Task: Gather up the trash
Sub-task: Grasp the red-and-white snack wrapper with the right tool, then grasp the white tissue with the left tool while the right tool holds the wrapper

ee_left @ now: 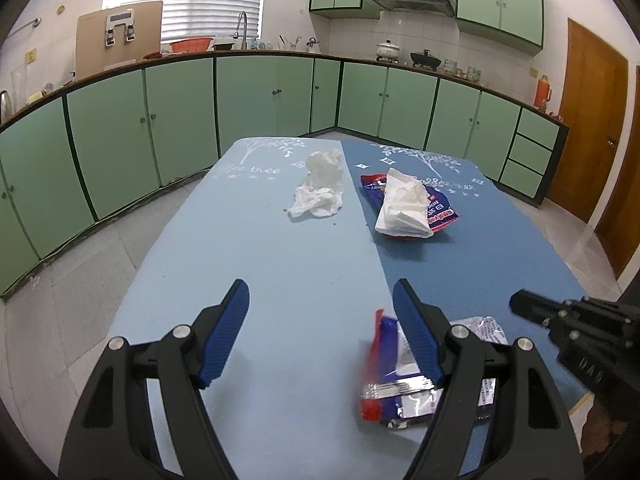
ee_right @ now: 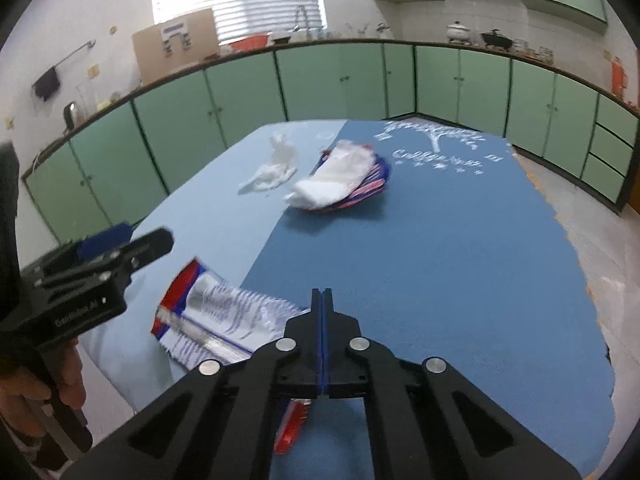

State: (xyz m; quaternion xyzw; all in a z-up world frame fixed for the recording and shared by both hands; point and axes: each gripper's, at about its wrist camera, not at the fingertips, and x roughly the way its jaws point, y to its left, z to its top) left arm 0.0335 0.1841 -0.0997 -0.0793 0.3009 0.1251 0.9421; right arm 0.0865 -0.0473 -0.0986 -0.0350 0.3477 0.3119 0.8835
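Near table edge (ee_left: 132,304): wrapper (ee_left: 400,396) under spread left gripper (ee_left: 320,320).

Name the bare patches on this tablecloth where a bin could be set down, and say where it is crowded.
Bare: the dark blue half right of the far wrapper with its tissue, and the light blue strip between the crumpled tissue and the open left tool. Crowded: the near edge, around the silver wrapper.
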